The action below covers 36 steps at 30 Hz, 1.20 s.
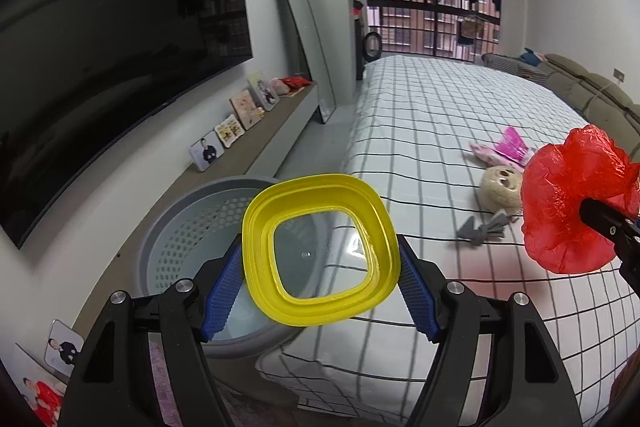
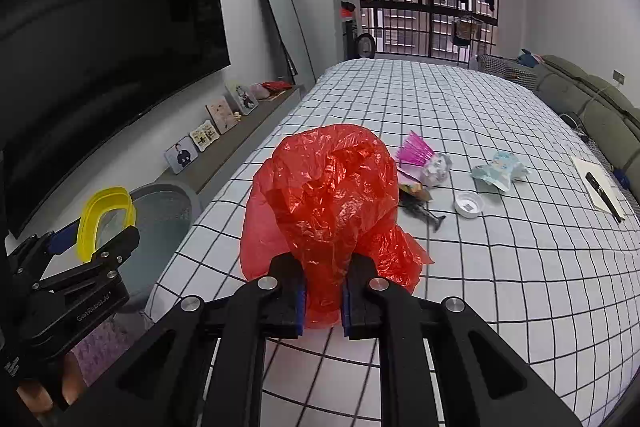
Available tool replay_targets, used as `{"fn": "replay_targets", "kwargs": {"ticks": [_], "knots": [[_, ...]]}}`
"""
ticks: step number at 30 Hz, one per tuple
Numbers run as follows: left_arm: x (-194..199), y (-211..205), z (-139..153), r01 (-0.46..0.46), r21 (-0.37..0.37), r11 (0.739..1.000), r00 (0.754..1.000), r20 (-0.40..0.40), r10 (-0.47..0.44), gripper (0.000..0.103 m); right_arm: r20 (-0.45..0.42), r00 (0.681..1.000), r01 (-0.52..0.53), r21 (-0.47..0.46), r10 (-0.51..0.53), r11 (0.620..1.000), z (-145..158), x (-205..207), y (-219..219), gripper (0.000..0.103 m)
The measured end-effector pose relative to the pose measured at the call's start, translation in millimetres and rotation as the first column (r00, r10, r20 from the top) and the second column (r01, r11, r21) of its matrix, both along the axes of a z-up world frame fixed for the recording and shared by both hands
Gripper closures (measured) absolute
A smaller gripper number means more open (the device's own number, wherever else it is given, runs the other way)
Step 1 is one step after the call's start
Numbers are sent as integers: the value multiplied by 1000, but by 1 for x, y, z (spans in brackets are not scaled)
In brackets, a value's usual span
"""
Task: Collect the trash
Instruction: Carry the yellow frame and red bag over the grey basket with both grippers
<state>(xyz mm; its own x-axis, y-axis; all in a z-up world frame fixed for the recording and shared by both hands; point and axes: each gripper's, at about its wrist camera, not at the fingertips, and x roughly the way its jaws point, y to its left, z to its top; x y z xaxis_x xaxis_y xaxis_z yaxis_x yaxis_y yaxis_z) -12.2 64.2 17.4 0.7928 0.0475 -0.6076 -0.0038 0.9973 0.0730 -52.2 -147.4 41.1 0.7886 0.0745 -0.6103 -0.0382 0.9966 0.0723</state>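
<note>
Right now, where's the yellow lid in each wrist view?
Left wrist: yellow lid at lower centre, clamped between the left claw pads, in front of the grey basket.
Right wrist: the lid at far left, mid-height, in the same claw.
Shared landmark: the basket beside the bed's corner.

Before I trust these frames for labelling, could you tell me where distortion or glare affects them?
Left wrist view: fisheye bends the television; yellow lid stays sharp in the left gripper. Right wrist view: checked bedsheet lines curve; red plastic bag shows glossy highlights.
</note>
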Motion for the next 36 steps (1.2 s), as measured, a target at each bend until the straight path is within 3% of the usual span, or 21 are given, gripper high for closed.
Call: {"fn": "replay_targets", "kwargs": {"ticks": [11,24,36], "knots": [[3,57,-5,-123,-17,992,992,-10,123,33,18,988,-151,-12,151,988,6,28,66,90],[19,115,-32,-233,-23,972,970,-79,231,33,-30,956,-293,-1,293,956,-12,75,141,90],[41,142,-55,-249,-13,968,958,-153,244,33,-121,923,-365,33,366,931,-37,122,192,90]]}}
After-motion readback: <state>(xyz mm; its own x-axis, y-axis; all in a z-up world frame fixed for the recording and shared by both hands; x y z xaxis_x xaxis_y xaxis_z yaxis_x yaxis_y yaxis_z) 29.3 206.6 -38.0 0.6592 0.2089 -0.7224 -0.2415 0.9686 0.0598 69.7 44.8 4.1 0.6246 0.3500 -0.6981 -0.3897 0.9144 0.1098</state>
